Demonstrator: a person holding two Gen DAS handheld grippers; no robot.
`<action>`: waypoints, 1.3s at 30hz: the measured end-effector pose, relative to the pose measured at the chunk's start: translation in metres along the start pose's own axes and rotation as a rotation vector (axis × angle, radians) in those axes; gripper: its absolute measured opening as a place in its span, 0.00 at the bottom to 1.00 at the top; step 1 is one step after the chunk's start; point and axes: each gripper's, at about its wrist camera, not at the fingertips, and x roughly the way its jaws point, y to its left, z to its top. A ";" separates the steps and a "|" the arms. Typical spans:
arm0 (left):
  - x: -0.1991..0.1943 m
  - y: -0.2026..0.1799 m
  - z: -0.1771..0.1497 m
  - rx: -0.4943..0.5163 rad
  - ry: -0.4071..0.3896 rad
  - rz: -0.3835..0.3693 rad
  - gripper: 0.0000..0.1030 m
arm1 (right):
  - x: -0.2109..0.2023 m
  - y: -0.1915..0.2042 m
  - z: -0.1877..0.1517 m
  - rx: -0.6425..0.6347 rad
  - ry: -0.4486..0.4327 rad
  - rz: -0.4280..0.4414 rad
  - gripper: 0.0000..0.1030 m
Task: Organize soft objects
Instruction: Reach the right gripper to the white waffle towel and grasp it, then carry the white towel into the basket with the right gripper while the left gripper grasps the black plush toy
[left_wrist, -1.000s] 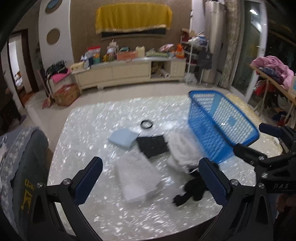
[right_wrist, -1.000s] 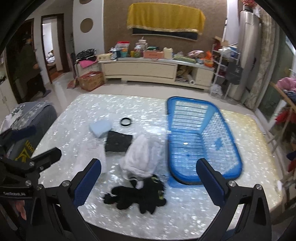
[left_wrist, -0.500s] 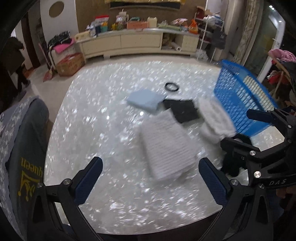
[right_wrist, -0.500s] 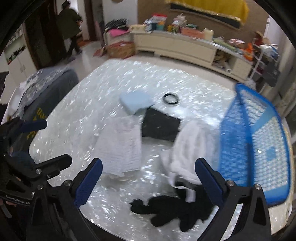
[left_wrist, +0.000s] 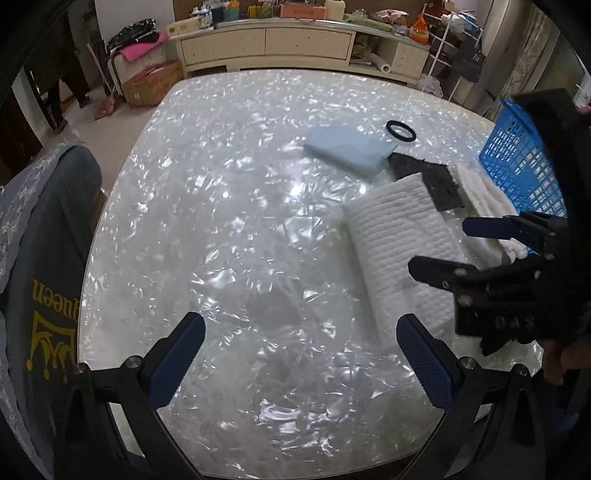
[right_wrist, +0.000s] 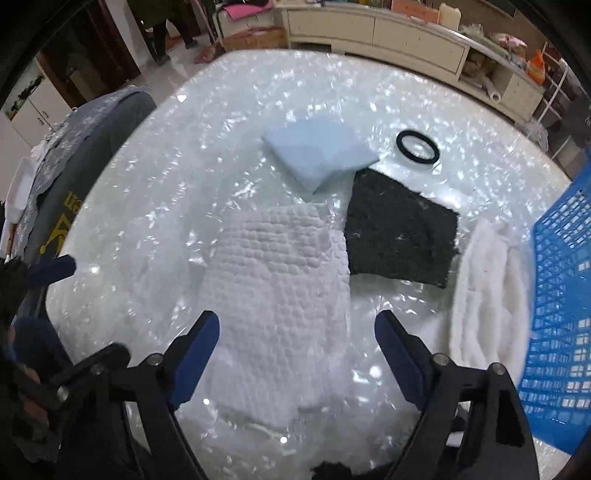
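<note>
While you hold both grippers over the table, here is the state:

Left gripper: you have it spread wide, nothing between the fingers, over bare table near the front edge.
Right gripper: spread wide too, empty, low over the near end of the white quilted cloth; its fingers flank the cloth, contact can't be told.
White quilted cloth: flat on the table, front-centre toward the right side, far corner just beside the black cloth.
Black cloth: flat, behind the quilted cloth, its far corner tucked under the light blue cloth.
Light blue cloth: folded, farther back, near mid-table.
Black ring: just right of the blue cloth, apart from it.
White fluffy cloth: bunched along the basket's left wall, touching it.
Blue basket: at the table's right edge, mesh wall facing you.
Grey chair cover: off the table's left edge, yellow print on it.
</note>
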 end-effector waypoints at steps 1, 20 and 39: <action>0.002 0.001 0.000 -0.001 0.005 0.001 1.00 | 0.003 -0.001 0.000 0.002 0.009 -0.009 0.83; 0.006 0.007 -0.001 0.004 0.019 -0.024 1.00 | -0.001 -0.005 -0.005 0.022 0.029 0.150 0.16; -0.033 -0.108 -0.001 0.255 0.008 -0.198 1.00 | -0.138 -0.104 -0.020 0.131 -0.183 0.071 0.16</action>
